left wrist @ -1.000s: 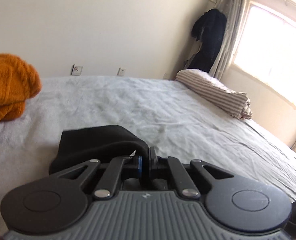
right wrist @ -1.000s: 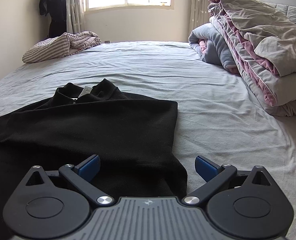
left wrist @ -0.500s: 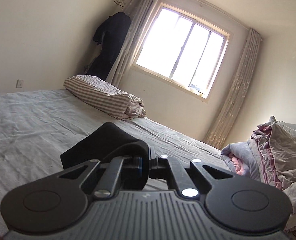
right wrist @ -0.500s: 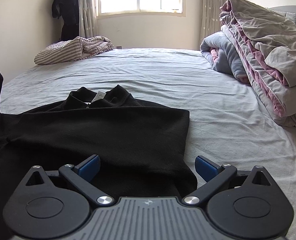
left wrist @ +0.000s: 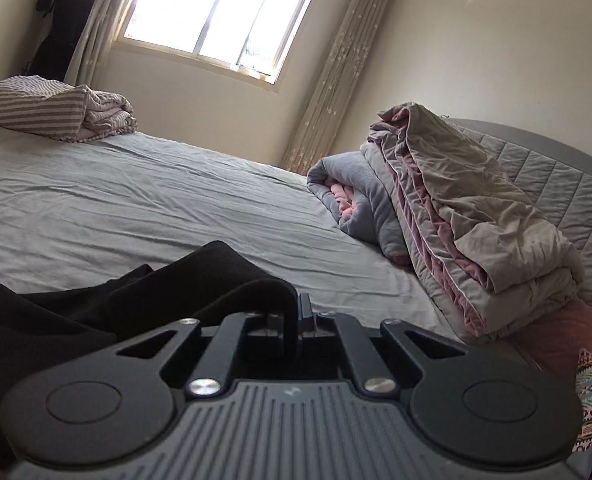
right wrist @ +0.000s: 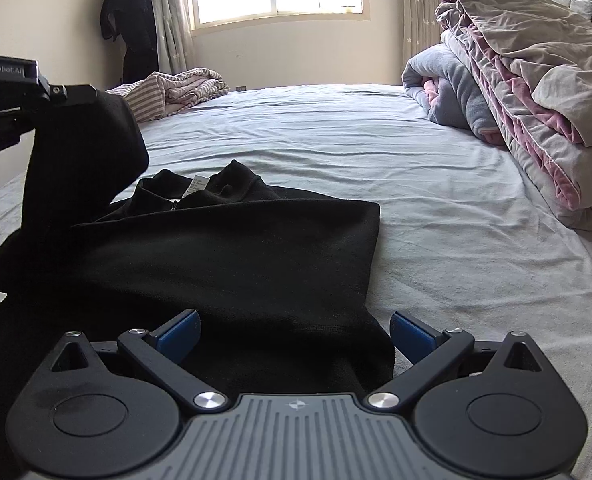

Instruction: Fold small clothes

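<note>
A black zip-neck top (right wrist: pixel 231 264) lies flat on the grey bed sheet (right wrist: pixel 436 200), collar and white label toward the window. My left gripper (left wrist: pixel 298 312) is shut on the end of its black sleeve (left wrist: pixel 199 284), which drapes over the left finger. In the right wrist view that left gripper (right wrist: pixel 71 94) comes in from the left edge, holding the sleeve (right wrist: pixel 83 164) lifted above the top's left side. My right gripper (right wrist: pixel 293 334) hovers open over the top's near hem, blue pads wide apart, nothing pinched.
A tall stack of folded grey and pink quilts (right wrist: pixel 532 92) sits along the right by the padded headboard (left wrist: pixel 556 184). A striped folded blanket (right wrist: pixel 175 88) lies at the far end under the window. A dark garment (right wrist: pixel 129 20) hangs in the corner.
My left gripper has swung across to the right with the sleeve, its view sweeping from the side wall to the window and quilts. It now appears in the right wrist view. The right gripper stayed put.
</note>
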